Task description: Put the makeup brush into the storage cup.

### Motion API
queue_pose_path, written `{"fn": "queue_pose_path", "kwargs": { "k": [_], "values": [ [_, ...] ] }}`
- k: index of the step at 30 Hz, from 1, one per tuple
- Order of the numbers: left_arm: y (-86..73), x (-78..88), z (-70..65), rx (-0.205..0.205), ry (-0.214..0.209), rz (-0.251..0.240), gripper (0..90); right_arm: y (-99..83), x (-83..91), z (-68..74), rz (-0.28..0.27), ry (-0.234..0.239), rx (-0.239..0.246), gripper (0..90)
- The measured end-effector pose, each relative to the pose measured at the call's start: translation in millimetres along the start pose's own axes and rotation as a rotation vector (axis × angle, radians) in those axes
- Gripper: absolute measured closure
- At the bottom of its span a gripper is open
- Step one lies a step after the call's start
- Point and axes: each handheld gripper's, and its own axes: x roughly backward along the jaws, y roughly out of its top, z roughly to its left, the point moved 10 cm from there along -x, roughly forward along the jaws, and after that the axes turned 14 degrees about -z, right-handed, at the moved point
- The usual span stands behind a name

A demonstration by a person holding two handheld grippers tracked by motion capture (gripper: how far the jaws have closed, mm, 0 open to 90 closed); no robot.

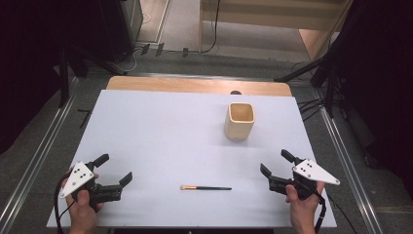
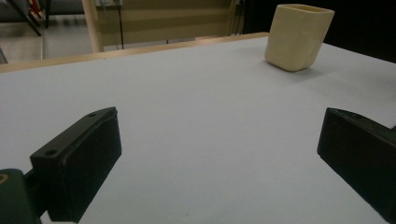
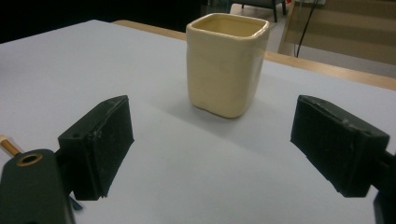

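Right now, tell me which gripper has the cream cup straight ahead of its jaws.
The right gripper: in its own view the cream cup stands centred between its open jaws. For the left gripper, the cup sits off to the upper right.

cup: cream ceramic by the look, glazed, a soft sheen, slightly uneven walls
brush: thin dark handle, pale bristle tip
table: smooth matt white sheet over a bare wooden edge
my jaws: black matt plastic, faintly scuffed
my top plates: flat grey, matt
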Motion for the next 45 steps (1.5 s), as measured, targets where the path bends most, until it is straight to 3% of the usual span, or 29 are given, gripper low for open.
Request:
{"fn": "queue_pose_path", "kwargs": {
  "k": [14,20,28,41,45],
  "values": [
    [-1.6,-3.9,-0.5,0.001,-0.007,0.005,0.4,14.0,-21.7,20.8,0.015,0.092,0.008,13.4],
    [-1.1,-4.5,-0.8,0.002,-0.004,0.004,0.5,17.3,-34.2,31.8,0.045,0.121,0.024,14.6],
    [-1.6,-5.1,-0.2,0.002,-0.003,0.005,0.4,20.2,-49.2,44.0,0.105,0.165,0.082,20.5],
    [-1.6,-5.4,1.6,0.003,0.003,0.002,0.4,36.6,-75.5,64.8,0.138,0.287,0.097,23.6],
    [-0.4,-5.5,1.6,0.000,0.007,-0.003,0.4,40.1,-86.2,76.7,0.178,0.344,0.090,25.0]
  ]
}}
